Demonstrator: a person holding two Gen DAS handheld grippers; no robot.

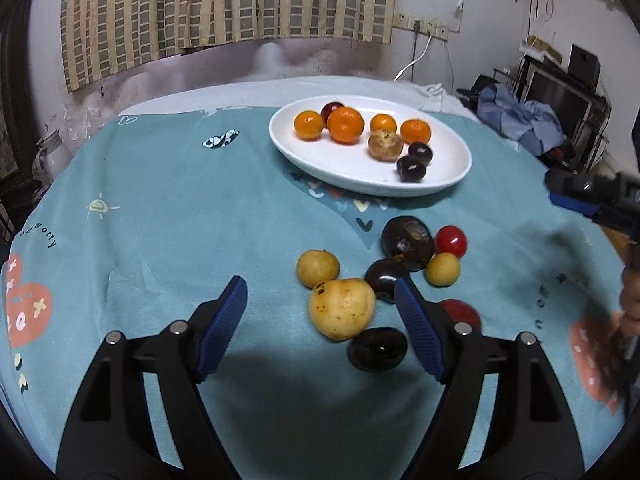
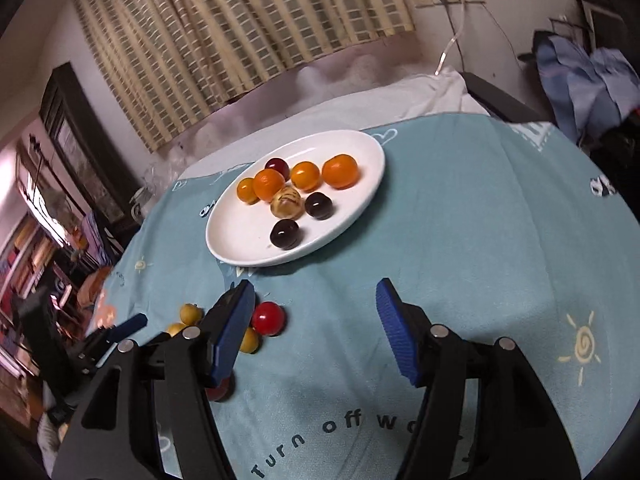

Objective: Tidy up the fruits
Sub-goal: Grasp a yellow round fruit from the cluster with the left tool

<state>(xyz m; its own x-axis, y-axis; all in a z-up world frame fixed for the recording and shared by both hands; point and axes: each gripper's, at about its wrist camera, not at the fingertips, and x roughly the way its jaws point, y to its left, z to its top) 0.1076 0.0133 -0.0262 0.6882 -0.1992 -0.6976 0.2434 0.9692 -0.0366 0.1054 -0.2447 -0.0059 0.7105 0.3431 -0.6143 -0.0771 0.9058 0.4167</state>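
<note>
**Fruit on the plate, fruit on the cloth**

While both tongs hang over the table with nothing in them, the fruit sits in two groups. The left gripper [image 1: 320,294] has its blue fingers [image 1: 224,320] spread wide apart. Between them lies a big yellow fruit [image 1: 342,308], but the fingers do not touch it. The right gripper [image 2: 316,300] is spread wide too, and only bare blue cloth [image 2: 460,220] lies between its fingers.

The white plate [image 1: 452,168] sits on the far part of the cloth. On it are four orange fruits; the biggest orange one [image 1: 345,125] is near the back. A speckled brown-yellow fruit [image 1: 385,145] lies in the middle of the plate. Two dark plums [image 1: 411,168] lie just beside it, toward the near rim. One dark red fruit [image 1: 332,109] peeks out behind the oranges.

Nearer to the left gripper, a bunch of fruit lies loose on the cloth. A small yellow fruit [image 1: 317,268] touches the big yellow one. A big dark brown fruit [image 1: 407,243] lies beside a shiny red tomato [image 1: 451,241]. Another small yellow fruit [image 1: 442,269] is just under the tomato. A dark plum [image 1: 378,348] lies close to the right finger of the left gripper. A further dark fruit and a red one are partly hidden by that finger.
</note>
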